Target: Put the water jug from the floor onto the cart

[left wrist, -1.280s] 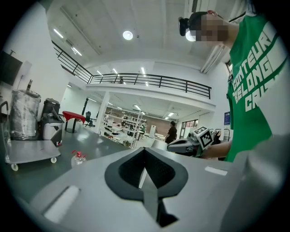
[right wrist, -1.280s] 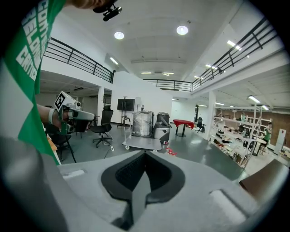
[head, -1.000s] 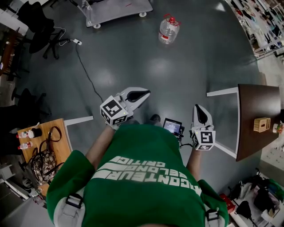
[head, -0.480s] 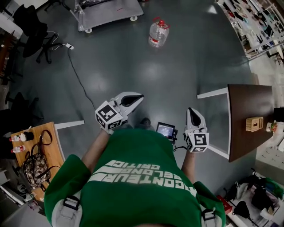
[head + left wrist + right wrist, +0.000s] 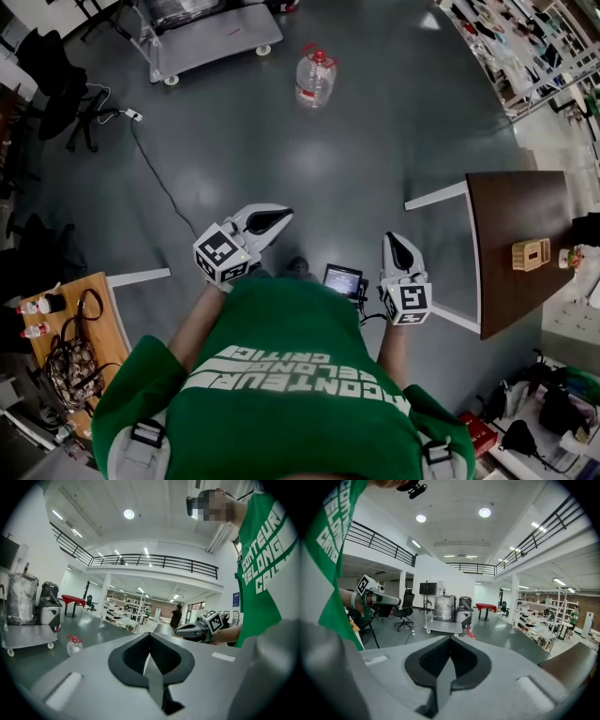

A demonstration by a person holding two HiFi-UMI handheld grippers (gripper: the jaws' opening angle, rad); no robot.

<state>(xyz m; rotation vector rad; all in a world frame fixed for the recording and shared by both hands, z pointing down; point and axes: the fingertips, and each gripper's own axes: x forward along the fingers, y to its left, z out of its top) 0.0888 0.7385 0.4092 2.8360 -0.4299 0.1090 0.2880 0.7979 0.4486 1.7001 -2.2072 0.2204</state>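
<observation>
**Q:** Where is the water jug?

**A:** Head view, top centre. The water jug [image 5: 314,78], clear with a red cap, stands upright on the grey floor [image 5: 375,141], well ahead of me. The cart [image 5: 220,30] is up and to the left of the jug, near it but not touching. In the right gripper view a wrapped bundle [image 5: 444,607] stands on the cart's deck.

**Q:** And your two grippers?

**A:** My left gripper [image 5: 279,216] is out in front of my chest, tips slanting toward the jug's side of the floor. In the left gripper view its jaws are closed on each other with nothing between them. My right gripper [image 5: 394,242] is alongside, with a small screen [image 5: 342,279] between the two. In the right gripper view its jaws also meet, and they are empty. Both grippers are well short of the jug.

**Q:** What surrounds you?

**A:** To my right is a dark brown table [image 5: 506,206] with a small wooden box [image 5: 531,253] on it. To my left is a light wooden table [image 5: 105,302] with a bag [image 5: 73,361] on it. A cable [image 5: 155,169] trails across the floor.
</observation>
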